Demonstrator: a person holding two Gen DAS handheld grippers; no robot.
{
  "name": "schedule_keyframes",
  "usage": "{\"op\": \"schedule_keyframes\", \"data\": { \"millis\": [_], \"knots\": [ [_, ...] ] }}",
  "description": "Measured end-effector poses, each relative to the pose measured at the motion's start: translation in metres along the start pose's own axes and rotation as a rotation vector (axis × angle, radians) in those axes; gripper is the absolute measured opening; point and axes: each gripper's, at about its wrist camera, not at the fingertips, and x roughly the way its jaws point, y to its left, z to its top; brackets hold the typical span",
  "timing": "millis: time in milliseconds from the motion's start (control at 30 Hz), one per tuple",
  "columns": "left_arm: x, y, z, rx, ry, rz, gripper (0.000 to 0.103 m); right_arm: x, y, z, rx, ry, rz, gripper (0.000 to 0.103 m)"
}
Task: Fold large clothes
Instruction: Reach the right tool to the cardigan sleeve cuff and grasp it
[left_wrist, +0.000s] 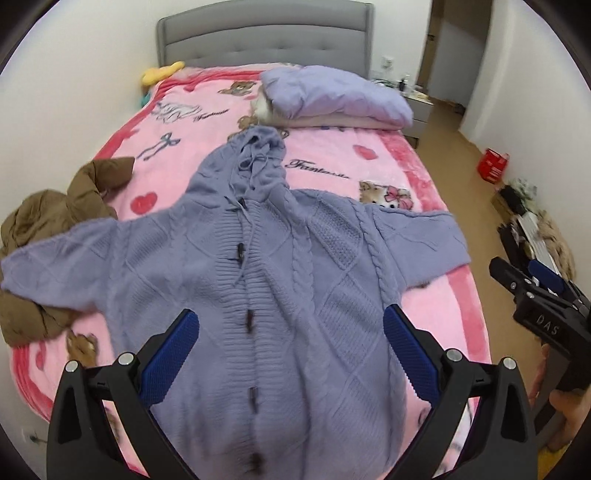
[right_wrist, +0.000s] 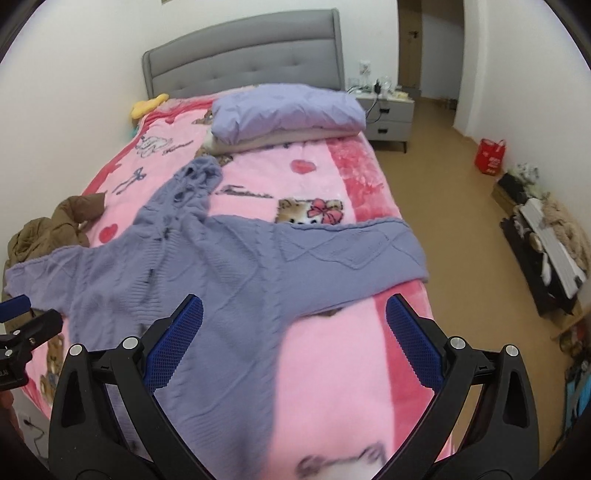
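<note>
A large lavender knitted hooded cardigan (left_wrist: 280, 280) lies spread flat, front up, on the pink bed blanket (left_wrist: 406, 177), sleeves out to both sides, hood toward the headboard. It also shows in the right wrist view (right_wrist: 229, 266). My left gripper (left_wrist: 291, 332) is open and empty above the cardigan's lower body. My right gripper (right_wrist: 295, 325) is open and empty above the cardigan's right side and the bare blanket (right_wrist: 332, 369). The right gripper also shows at the right edge of the left wrist view (left_wrist: 532, 284), beside the bed.
A brown jacket (left_wrist: 48, 229) lies crumpled at the bed's left edge, partly under the left sleeve. A folded lavender quilt (left_wrist: 332, 96) sits near the grey headboard (left_wrist: 266, 33). A nightstand (right_wrist: 391, 114), a red bag (right_wrist: 489, 155) and clutter (right_wrist: 546, 251) stand on the floor to the right.
</note>
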Motion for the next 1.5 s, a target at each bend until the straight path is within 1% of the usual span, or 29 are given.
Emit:
{"op": "schedule_keyframes", "data": {
  "millis": [33,100,133,200,300,333,367,433,467,500,533,567,633,700,833,933,1033,1067,1100,1133,1167,1200,1267,1333,1400,1500],
  "knots": [
    [0.009,-0.008,-0.001,-0.012,-0.001,0.014,0.098,0.011,-0.011,0.002,0.004,0.002,0.009,0.095],
    [0.028,-0.025,-0.003,-0.025,0.008,0.05,0.098,0.038,-0.045,0.005,0.038,0.012,0.041,0.095],
    [0.037,-0.033,-0.004,-0.026,0.019,0.065,0.098,0.057,-0.072,0.006,0.089,0.034,0.08,0.095],
    [0.058,-0.052,-0.01,-0.015,0.048,0.081,0.098,0.083,-0.113,0.005,0.17,0.044,0.119,0.095],
    [0.086,-0.074,-0.018,0.013,0.079,0.089,0.098,0.127,-0.186,0.001,0.282,0.049,0.136,0.095],
    [0.096,-0.083,-0.023,0.033,0.098,0.091,0.098,0.141,-0.202,0.002,0.306,0.058,0.142,0.095],
    [0.105,-0.092,-0.027,0.053,0.118,0.089,0.098,0.167,-0.233,0.0,0.363,0.088,0.177,0.095],
    [0.12,-0.108,-0.035,0.089,0.141,0.074,0.098,0.202,-0.266,-0.003,0.434,0.135,0.213,0.095],
    [0.126,-0.115,-0.038,0.108,0.148,0.074,0.098,0.225,-0.288,-0.008,0.476,0.165,0.248,0.095],
    [0.132,-0.121,-0.039,0.125,0.151,0.074,0.098,0.246,-0.306,-0.013,0.516,0.189,0.265,0.095],
    [0.138,-0.128,-0.039,0.149,0.156,0.07,0.098,0.261,-0.318,-0.017,0.552,0.204,0.288,0.095],
    [0.143,-0.134,-0.039,0.167,0.156,0.068,0.098,0.283,-0.336,-0.025,0.618,0.228,0.324,0.095],
    [0.152,-0.142,-0.038,0.183,0.162,0.064,0.098,0.313,-0.361,-0.038,0.742,0.252,0.391,0.095],
    [0.162,-0.148,-0.037,0.192,0.18,0.048,0.098,0.344,-0.378,-0.055,0.883,0.253,0.472,0.095],
    [0.17,-0.155,-0.036,0.215,0.194,0.057,0.098,0.374,-0.389,-0.072,0.983,0.251,0.478,0.095],
    [0.172,-0.156,-0.034,0.212,0.2,0.046,0.098,0.392,-0.398,-0.09,1.101,0.241,0.539,0.095],
    [0.175,-0.156,-0.035,0.212,0.21,0.043,0.098,0.405,-0.4,-0.096,1.184,0.204,0.646,0.094],
    [0.175,-0.155,-0.036,0.214,0.212,0.047,0.098,0.406,-0.399,-0.095,1.192,0.195,0.663,0.092],
    [0.176,-0.155,-0.036,0.214,0.213,0.05,0.098,0.406,-0.397,-0.093,1.194,0.175,0.683,0.08],
    [0.176,-0.155,-0.036,0.215,0.216,0.053,0.098,0.404,-0.396,-0.092,1.191,0.167,0.681,0.069],
    [0.176,-0.154,-0.037,0.213,0.217,0.05,0.098,0.402,-0.393,-0.088,1.175,0.157,0.673,0.047],
    [0.175,-0.154,-0.037,0.21,0.217,0.046,0.098,0.402,-0.392,-0.082,1.159,0.165,0.663,0.028],
    [0.174,-0.152,-0.037,0.205,0.216,0.042,0.098,0.399,-0.388,-0.075,1.124,0.186,0.637,0.01],
    [0.173,-0.152,-0.037,0.202,0.213,0.039,0.098,0.389,-0.39,-0.07,1.094,0.167,0.62,0.01],
    [0.171,-0.15,-0.038,0.196,0.207,0.033,0.098,0.368,-0.395,-0.066,1.057,0.128,0.599,0.009],
    [0.167,-0.146,-0.037,0.18,0.193,0.024,0.098,0.332,-0.397,-0.044,1.018,0.038,0.569,0.009]
  ]
}}
